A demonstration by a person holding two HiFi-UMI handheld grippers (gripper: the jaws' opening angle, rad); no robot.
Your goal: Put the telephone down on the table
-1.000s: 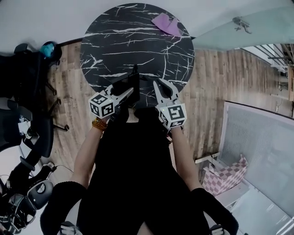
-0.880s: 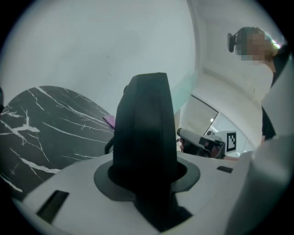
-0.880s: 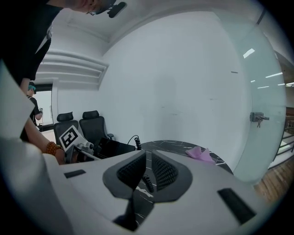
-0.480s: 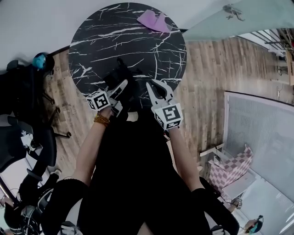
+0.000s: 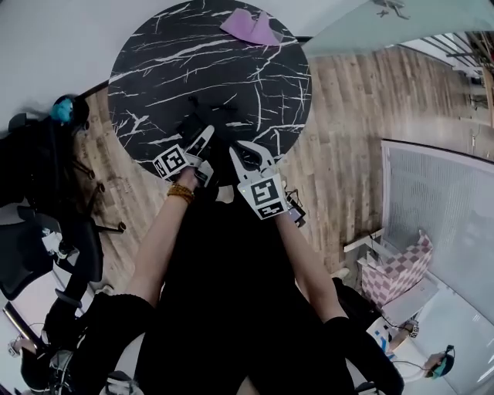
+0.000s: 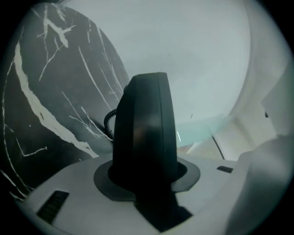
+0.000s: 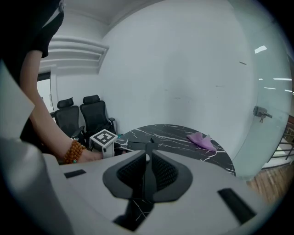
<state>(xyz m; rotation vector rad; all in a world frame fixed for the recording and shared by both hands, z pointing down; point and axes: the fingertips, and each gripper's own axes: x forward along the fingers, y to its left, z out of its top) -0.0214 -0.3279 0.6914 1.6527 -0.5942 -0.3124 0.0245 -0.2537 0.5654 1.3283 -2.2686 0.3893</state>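
Note:
The black telephone [image 6: 142, 124] with its coiled cord [image 6: 108, 123] stands upright between the jaws of my left gripper [image 6: 148, 181], which is shut on it. In the head view the left gripper [image 5: 205, 137] holds the telephone [image 5: 199, 123] over the near part of the round black marble table [image 5: 154, 46]; I cannot tell whether it touches the top. My right gripper [image 5: 247, 153] hangs just to its right at the table's near edge, pads together and holding nothing. In the right gripper view those jaws [image 7: 147, 172] are shut, with the left gripper's marker cube [image 7: 103, 139] beyond them.
A purple cloth [image 5: 248, 27] lies at the table's far edge. Black office chairs [image 5: 42, 224] stand on the wood floor to the left. A glass wall [image 5: 363, 23] runs along the right, and a white wall is behind the table.
Both grippers have moved forward and left over the table's near edge. The telephone, still held by the left gripper, sits lower and is harder to make out against the dark top.

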